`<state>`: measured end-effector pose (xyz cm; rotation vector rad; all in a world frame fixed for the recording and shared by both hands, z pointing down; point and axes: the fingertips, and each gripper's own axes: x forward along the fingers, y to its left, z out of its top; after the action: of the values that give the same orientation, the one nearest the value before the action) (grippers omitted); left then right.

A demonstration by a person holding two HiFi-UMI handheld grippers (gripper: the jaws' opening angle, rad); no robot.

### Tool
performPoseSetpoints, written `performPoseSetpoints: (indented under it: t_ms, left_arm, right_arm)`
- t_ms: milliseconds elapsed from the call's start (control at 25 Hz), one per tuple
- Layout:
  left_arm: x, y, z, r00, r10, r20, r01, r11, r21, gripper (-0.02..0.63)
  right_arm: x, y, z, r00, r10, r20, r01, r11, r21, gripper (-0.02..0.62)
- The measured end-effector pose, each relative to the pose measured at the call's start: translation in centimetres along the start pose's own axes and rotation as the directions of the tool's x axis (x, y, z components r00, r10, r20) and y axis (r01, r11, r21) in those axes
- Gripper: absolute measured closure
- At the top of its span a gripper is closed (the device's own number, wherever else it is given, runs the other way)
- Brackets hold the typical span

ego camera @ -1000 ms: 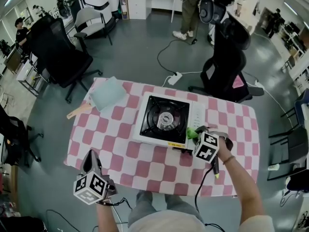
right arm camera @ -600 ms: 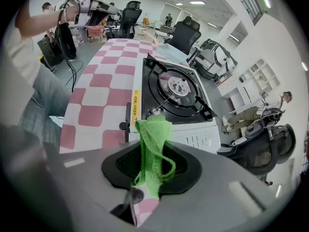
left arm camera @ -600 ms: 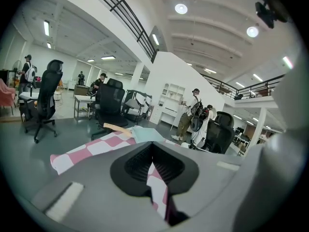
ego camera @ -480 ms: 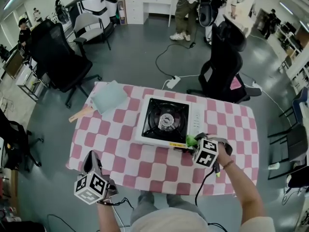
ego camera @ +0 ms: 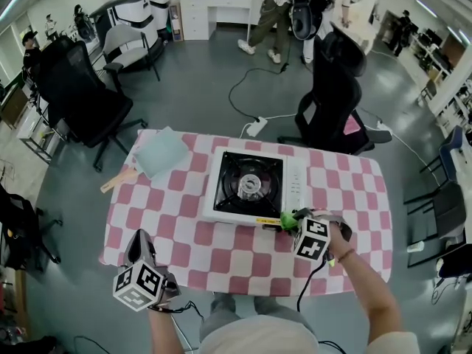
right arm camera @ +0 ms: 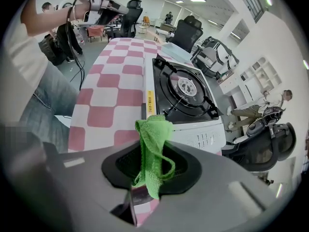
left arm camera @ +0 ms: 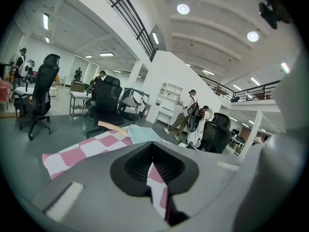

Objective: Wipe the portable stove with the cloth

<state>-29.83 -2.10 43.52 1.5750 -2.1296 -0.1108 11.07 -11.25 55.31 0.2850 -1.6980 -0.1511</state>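
Right hand-held gripper (ego camera: 293, 223) clenches a fuzzy green cloth (right arm camera: 153, 139) at the square white stove's (ego camera: 251, 183) 5 o'clock corner. Left hand-held gripper (ego camera: 139, 248) is clenched empty at 7 o'clock on the checked counter (ego camera: 192, 245). A pale folded pad (ego camera: 162, 153) lies at 10 o'clock.

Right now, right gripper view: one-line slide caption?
Right gripper shut on the green cloth, just off the front edge of the white portable stove on the pink-checked tablecloth.

Cloth (ego camera: 289, 218) (barely) nearer stove (ego camera: 249, 186) edge
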Motion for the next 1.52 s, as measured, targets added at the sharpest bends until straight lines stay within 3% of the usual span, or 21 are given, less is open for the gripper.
performPoseSetpoints:
  t_ms: [600,1520]
  left_arm:
    - [1.4,1.7,0.1,0.999,-0.037,-0.027,0.037,0.999,-0.013,0.606]
    - [2.7,7.6,1.6,0.998,-0.042,-0.045,0.04,0.998,-0.052,0.606]
  right_arm:
    - [-0.1,1.3,0.5,0.996,0.012,-0.09,-0.012,1.0,0.006,0.509]
    - [0.5,2.1,6.5,0.985,0.063,-0.162,-0.063,0.998,0.007,0.509]
